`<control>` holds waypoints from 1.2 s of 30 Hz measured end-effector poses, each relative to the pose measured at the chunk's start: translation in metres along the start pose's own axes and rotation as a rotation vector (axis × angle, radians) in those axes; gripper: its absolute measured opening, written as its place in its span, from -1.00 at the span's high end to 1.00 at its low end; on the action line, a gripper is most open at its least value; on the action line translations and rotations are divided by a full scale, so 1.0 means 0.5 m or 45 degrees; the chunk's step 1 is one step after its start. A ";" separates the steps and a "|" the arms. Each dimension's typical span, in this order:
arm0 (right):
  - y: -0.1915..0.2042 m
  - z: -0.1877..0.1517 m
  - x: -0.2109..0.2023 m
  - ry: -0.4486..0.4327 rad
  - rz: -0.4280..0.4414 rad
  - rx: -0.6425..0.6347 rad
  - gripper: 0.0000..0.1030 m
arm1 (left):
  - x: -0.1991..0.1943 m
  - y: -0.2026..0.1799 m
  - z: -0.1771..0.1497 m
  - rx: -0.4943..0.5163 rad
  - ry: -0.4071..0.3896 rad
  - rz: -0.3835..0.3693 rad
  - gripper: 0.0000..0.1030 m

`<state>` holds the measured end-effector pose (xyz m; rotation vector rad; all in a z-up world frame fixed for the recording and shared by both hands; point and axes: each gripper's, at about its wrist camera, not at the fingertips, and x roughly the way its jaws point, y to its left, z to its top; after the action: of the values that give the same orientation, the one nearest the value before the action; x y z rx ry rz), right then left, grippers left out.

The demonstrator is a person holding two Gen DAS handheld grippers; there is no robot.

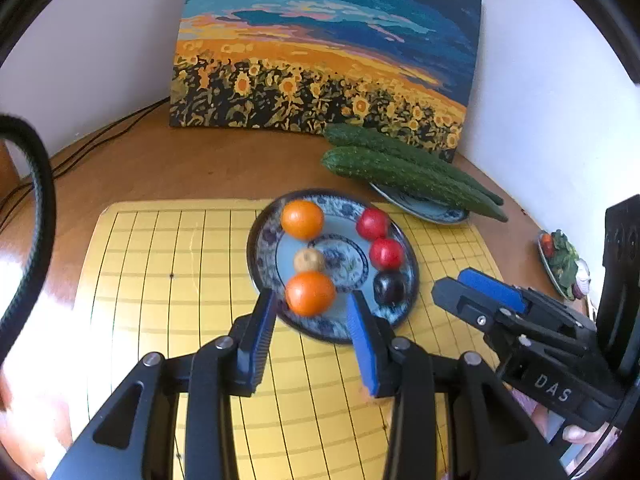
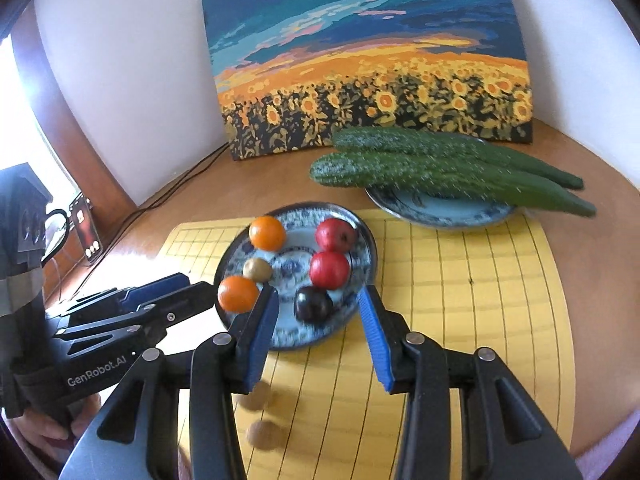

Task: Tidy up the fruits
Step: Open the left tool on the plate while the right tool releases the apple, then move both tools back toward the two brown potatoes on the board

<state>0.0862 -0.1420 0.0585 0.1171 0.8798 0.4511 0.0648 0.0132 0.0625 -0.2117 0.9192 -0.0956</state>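
Observation:
A blue patterned plate [image 1: 396, 312] [image 2: 364, 248] on the yellow grid mat holds two oranges [image 1: 310, 293] [image 2: 267, 233], two red fruits [image 1: 386, 253] [image 2: 329, 270], a dark plum [image 1: 389, 288] [image 2: 313, 304] and a small brown fruit [image 1: 309, 261] [image 2: 257, 269]. My left gripper [image 1: 312, 316] is open, its fingers either side of the near orange [image 2: 237, 293] just above the plate's near rim. My right gripper [image 2: 318, 316] is open, its fingers flanking the plum. Two small brown fruits [image 2: 256, 396] lie on the mat near me.
Two cucumbers [image 1: 404, 170] [image 2: 440, 168] lie on a second plate [image 1: 436, 212] [image 2: 440, 210] behind. A sunflower painting [image 1: 320, 52] leans on the wall. A dish of greens [image 1: 562, 262] sits at the right. Cables [image 1: 100, 132] run at the back left.

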 end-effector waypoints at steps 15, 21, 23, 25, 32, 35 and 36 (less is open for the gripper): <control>-0.011 -0.085 -0.039 0.019 -0.084 0.006 0.15 | -0.025 -0.024 -0.058 -0.005 0.040 -0.071 0.26; -0.017 -0.102 -0.041 0.024 -0.095 0.006 0.15 | -0.016 -0.044 -0.071 0.020 0.070 -0.087 0.26; -0.020 -0.106 -0.040 0.026 -0.091 0.012 0.15 | -0.011 -0.050 -0.075 0.029 0.080 -0.085 0.26; -0.025 -0.110 -0.039 0.031 -0.089 0.019 0.15 | -0.007 -0.054 -0.078 0.035 0.089 -0.084 0.26; -0.040 -0.121 -0.039 0.034 -0.085 0.045 0.15 | 0.004 -0.070 -0.090 0.061 0.113 -0.081 0.26; -0.044 -0.124 -0.041 0.033 -0.083 0.057 0.15 | 0.006 -0.075 -0.092 0.072 0.115 -0.075 0.26; -0.045 -0.124 -0.041 0.033 -0.082 0.060 0.15 | 0.007 -0.076 -0.092 0.075 0.115 -0.071 0.26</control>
<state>0.0347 -0.1762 0.0273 0.1257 0.9170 0.3726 0.0307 -0.0311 0.0411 -0.1794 0.9990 -0.1851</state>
